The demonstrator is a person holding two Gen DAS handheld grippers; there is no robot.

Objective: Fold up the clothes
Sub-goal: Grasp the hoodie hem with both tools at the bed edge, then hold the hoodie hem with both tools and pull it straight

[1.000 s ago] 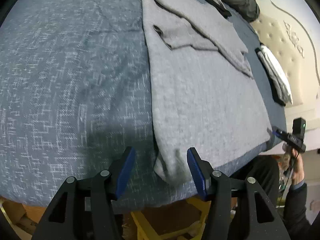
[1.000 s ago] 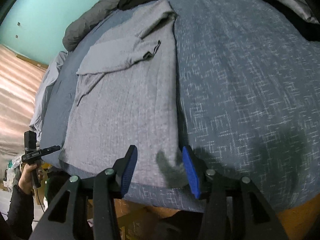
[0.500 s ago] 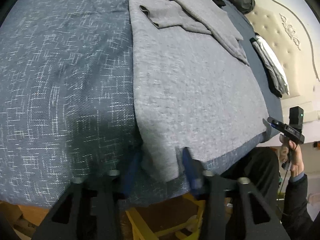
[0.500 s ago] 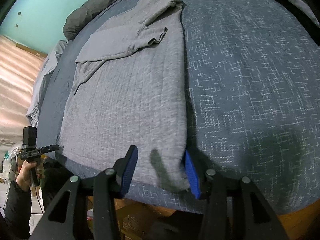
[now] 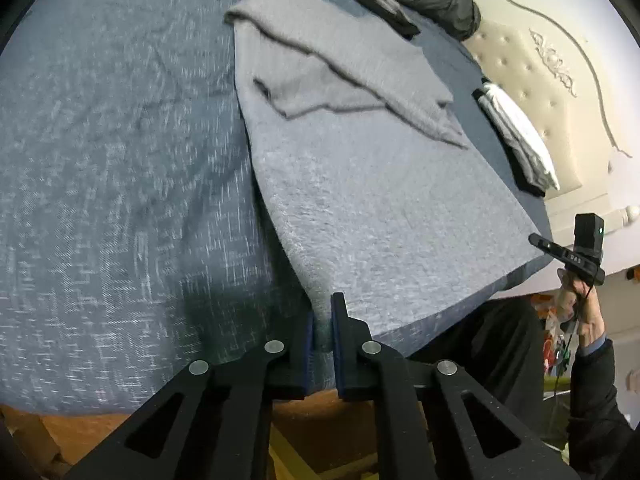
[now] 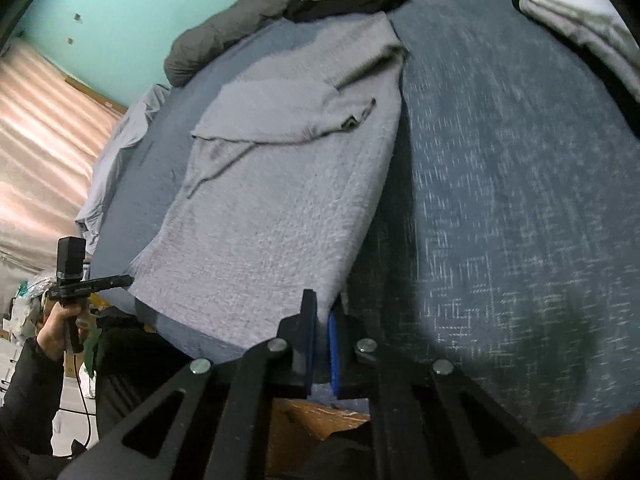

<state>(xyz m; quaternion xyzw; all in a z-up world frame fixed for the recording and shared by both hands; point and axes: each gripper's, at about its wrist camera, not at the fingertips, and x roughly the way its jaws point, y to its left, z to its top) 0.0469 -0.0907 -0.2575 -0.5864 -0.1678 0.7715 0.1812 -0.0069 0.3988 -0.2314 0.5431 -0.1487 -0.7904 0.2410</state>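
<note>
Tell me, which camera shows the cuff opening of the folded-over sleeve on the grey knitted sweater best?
The right wrist view: the cuff opening faces the camera. The left wrist view shows the grey knitted sweater but the cuff only edge-on.

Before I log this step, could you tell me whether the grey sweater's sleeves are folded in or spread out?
Folded in: both sleeves lie across the sweater body near its far end, none trailing onto the bedspread.

Left gripper (image 5: 322, 330): two matte black fingers w/ triangular cut-outs, round silver screw heads at the pivots, dark blue pads on the inner faces. Right gripper (image 6: 322, 338): same black build & silver screws, one pad a brighter blue. Person's hand (image 5: 578, 312) at frame edge comes out of a black jacket sleeve w/ a blue cuff; thin dark cable hangs alongside.
</note>
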